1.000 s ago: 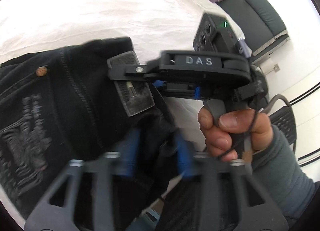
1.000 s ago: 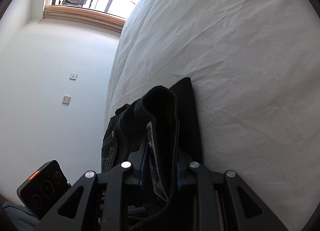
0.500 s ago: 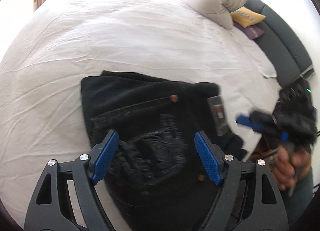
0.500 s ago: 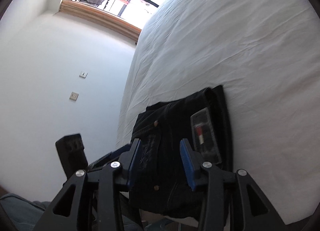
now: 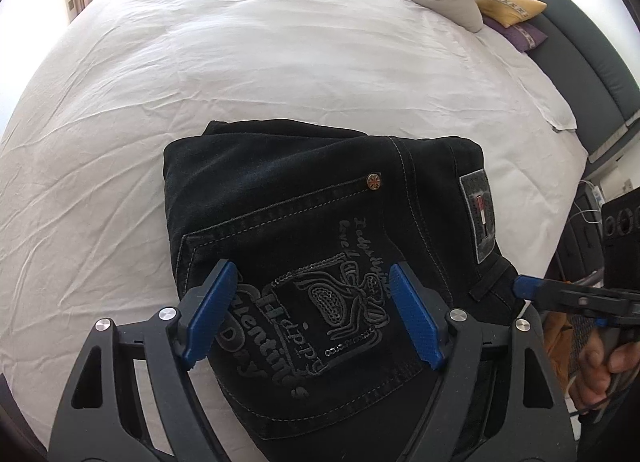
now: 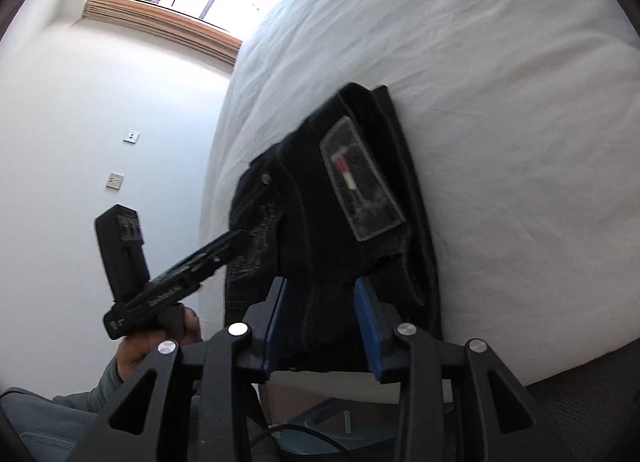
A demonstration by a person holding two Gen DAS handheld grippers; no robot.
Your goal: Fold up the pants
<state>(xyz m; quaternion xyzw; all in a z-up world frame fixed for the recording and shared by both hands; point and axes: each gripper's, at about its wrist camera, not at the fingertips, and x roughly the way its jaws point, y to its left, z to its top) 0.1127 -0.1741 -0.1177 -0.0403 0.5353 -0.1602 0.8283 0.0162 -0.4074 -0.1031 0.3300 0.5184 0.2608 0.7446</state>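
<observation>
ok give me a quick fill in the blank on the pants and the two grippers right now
1. The folded pants lie on a white ____.
2. The left gripper hovers with its jaws ____.
3. The grey patch carries a red and ____ stripe.
4. The yellow cushion lies beside a rolled ____.

Missing words: bed; open; white; duvet

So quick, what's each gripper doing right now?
Left gripper: open, just opened, above the pants, nothing gripped.
Right gripper: open, just opened, pants edge between jaws, ungripped.
</observation>
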